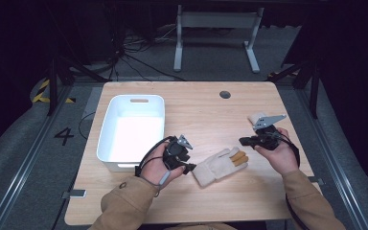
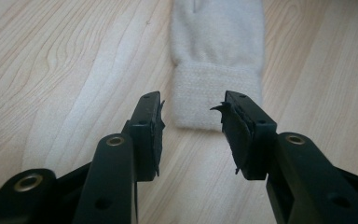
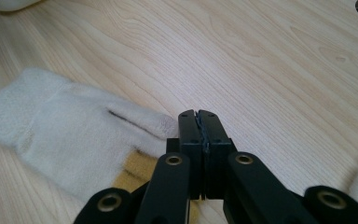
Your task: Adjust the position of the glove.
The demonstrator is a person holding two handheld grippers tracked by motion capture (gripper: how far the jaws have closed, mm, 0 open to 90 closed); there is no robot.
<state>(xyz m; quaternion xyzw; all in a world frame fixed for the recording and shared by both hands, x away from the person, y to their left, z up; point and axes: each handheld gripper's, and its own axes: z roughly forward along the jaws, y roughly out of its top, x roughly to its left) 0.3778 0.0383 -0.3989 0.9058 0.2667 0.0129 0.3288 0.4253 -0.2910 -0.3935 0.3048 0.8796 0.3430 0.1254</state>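
While the person's forearms came in from the near edge of the wooden table (image 1: 206,110), the left gripper (image 1: 190,167) sat low over the boards with its jaws parted and nothing between them. Through the left gripper view the two black jaws framed the knitted cuff of a cream glove (image 2: 216,56), the cuff end lying just ahead of the pads and apart from them, so no grip had been taken. The glove (image 1: 219,166) lay flat near the front middle of the table, cuff toward the left gripper, its tan-tipped fingers pointing toward the right hand. The right gripper (image 1: 243,141) hovered just beyond those fingertips, its jaws pressed fully together on nothing; in the right gripper view (image 3: 199,116) the clenched tips stood above the glove's finger end (image 3: 70,140) without clearly touching it. Farther back and to the left stood a white bin (image 1: 113,120), open-topped and with nothing visible in it, well apart from the glove. Beyond it the table ran on to a small round hole (image 1: 225,94) near its far edge.

The step in hand looked like the approach to a pick-up of the glove, most likely for the bin. The next move would call for the left jaws to advance until the cuff lay between the pads, then close on the cloth, low enough to catch the fabric rather than skim over it.
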